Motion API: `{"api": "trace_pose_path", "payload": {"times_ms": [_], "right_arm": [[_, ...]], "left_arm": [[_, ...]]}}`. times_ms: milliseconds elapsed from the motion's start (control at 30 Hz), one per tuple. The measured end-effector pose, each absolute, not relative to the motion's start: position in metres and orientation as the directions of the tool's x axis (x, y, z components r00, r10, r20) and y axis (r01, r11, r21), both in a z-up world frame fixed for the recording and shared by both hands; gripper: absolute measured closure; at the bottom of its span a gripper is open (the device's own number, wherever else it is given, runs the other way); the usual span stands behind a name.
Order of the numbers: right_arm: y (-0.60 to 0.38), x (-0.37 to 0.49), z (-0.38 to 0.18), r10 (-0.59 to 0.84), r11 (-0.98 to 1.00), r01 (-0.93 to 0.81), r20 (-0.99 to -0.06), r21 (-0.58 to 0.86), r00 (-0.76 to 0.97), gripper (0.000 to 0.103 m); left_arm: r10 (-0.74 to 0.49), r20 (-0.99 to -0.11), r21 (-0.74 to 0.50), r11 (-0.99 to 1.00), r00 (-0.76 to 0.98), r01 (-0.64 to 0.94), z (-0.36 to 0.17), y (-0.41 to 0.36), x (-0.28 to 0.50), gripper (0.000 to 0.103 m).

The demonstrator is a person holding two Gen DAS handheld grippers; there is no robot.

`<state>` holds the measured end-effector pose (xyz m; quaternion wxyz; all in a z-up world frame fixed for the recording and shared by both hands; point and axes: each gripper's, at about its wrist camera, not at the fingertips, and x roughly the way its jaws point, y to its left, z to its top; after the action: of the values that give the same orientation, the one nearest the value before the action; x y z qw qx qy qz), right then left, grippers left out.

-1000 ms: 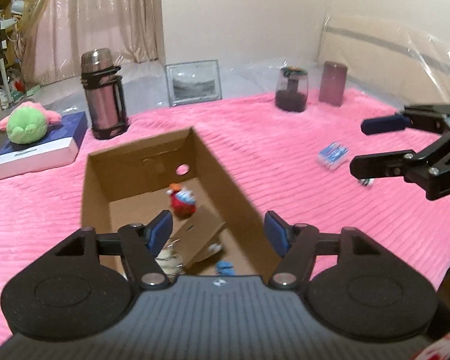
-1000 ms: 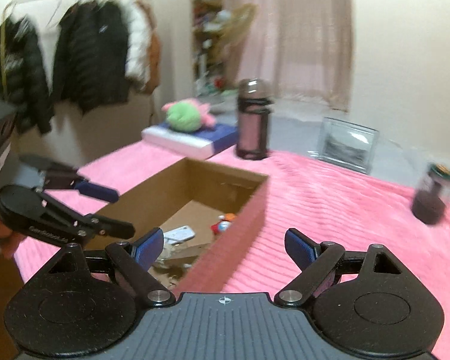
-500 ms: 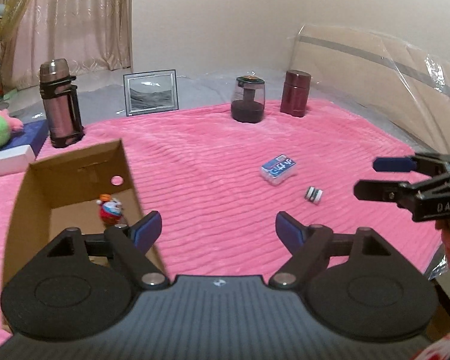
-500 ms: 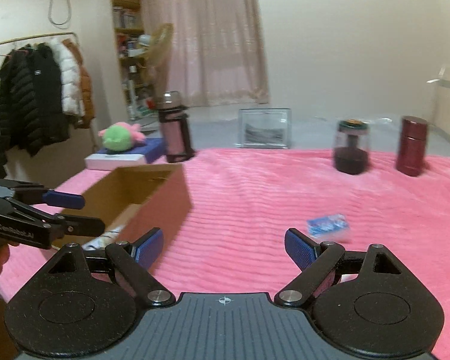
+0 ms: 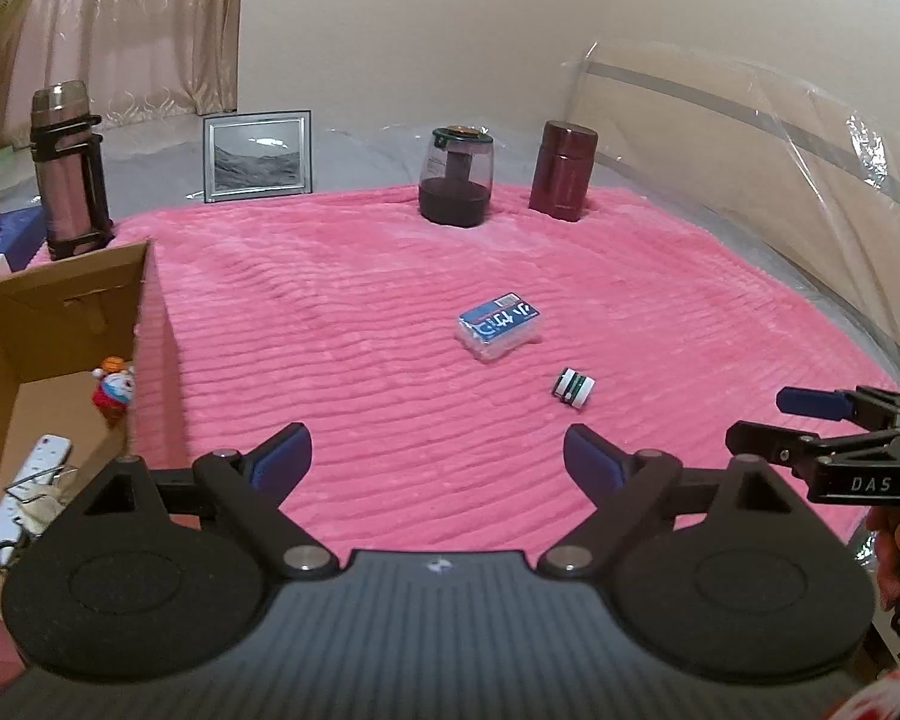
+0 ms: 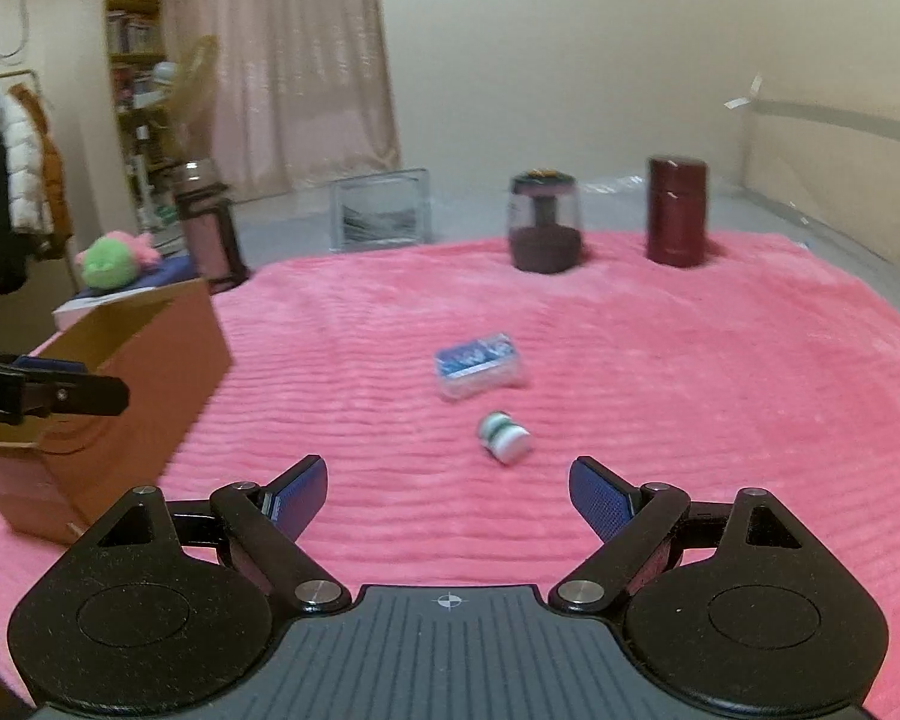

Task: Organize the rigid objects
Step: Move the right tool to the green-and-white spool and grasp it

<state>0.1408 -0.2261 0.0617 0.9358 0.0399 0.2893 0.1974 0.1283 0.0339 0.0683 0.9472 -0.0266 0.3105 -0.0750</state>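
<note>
Left wrist view: left gripper (image 5: 437, 455) jaws wide, just been opening, nothing between – above pink blanket (image 5: 342, 324); blue card box (image 5: 498, 326) and small green-white jar (image 5: 573, 387) ahead; cardboard box (image 5: 60, 324) at left.
Right wrist view: right gripper (image 6: 448, 495) spread wide, empty; jar (image 6: 504, 435) just ahead, card box (image 6: 479, 365) beyond.

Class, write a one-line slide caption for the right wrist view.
Open right gripper faces a small white-green bottle and blue card box on pink blanket.
</note>
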Motion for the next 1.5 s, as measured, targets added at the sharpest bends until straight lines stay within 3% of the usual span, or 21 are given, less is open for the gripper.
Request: {"api": "trace_pose_path", "payload": {"times_ms": [367, 500, 733, 1300, 1367, 1433, 1500], "right_arm": [[-0.224, 0.179, 0.032, 0.379, 0.924, -0.272, -0.551, 0.269, 0.743, 0.019], [-0.209, 0.202, 0.016, 0.353, 0.933, -0.234, -0.562, 0.274, 0.748, 0.033], [-0.185, 0.240, -0.006, 0.288, 0.951, -0.160, -0.573, 0.265, 0.767, 0.046], [-0.157, 0.305, -0.038, 0.162, 0.970, -0.010, -0.617, 0.242, 0.770, 0.050], [-0.157, 0.311, -0.041, 0.139, 0.978, -0.009, -0.628, 0.207, 0.766, 0.053], [-0.159, 0.315, -0.045, 0.136, 0.981, -0.014, -0.635, 0.194, 0.761, 0.065], [-0.162, 0.315, -0.047, 0.137, 0.984, -0.032, -0.630, 0.175, 0.764, 0.071]], "left_arm": [[-0.148, -0.610, -0.100, 0.989, 0.778, 0.109, 0.044, 0.011, 0.184, 0.014], [-0.145, -0.622, -0.100, 0.989, 0.770, 0.106, 0.036, 0.012, 0.209, 0.014], [-0.135, -0.627, -0.110, 0.990, 0.768, 0.085, 0.021, 0.015, 0.251, 0.014], [-0.162, -0.642, -0.152, 0.985, 0.750, 0.082, -0.011, 0.021, 0.295, 0.014], [-0.163, -0.647, -0.155, 0.985, 0.745, 0.081, -0.015, 0.022, 0.297, 0.014], [-0.165, -0.649, -0.156, 0.984, 0.742, 0.082, -0.018, 0.022, 0.298, 0.014], [-0.167, -0.653, -0.155, 0.984, 0.739, 0.086, -0.020, 0.022, 0.300, 0.014]]}}
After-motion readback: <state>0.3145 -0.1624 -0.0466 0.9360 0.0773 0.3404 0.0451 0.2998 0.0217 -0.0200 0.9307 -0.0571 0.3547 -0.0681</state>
